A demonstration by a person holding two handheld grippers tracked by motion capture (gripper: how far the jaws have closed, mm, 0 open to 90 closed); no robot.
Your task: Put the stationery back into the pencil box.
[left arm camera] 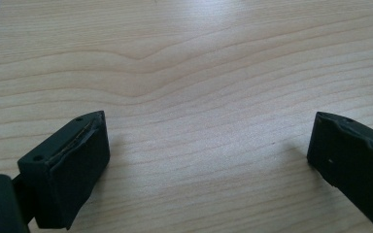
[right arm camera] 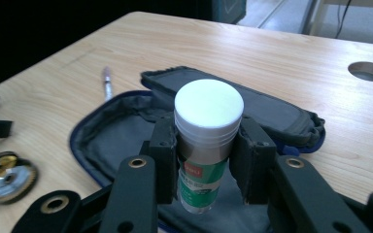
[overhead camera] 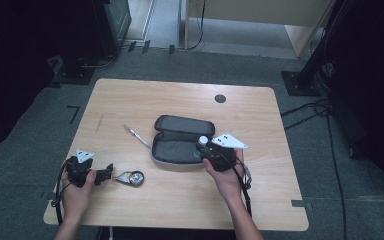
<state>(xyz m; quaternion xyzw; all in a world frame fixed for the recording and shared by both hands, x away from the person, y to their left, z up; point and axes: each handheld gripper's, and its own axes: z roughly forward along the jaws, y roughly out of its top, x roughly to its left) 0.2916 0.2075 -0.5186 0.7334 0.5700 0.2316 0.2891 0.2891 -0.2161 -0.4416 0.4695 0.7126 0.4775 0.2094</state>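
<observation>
White-capped glue stick (right arm camera: 205, 145) clamped between right gripper (right arm camera: 205, 160) jaws, upright, long axis vertical, cap up, over the open case (right arm camera: 126, 141). Step: packing the stick, I'd say; next, lower, tip flat into case, release. Left gripper (left arm camera: 209, 160) jaws wide, empty, bare table (left arm camera: 199, 73) between.

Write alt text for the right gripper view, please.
The right gripper holds an upright glue stick with a white cap, over an open dark pencil case on a wooden table. A pen lies beyond the case, and a metal tape measure at the left.
</observation>
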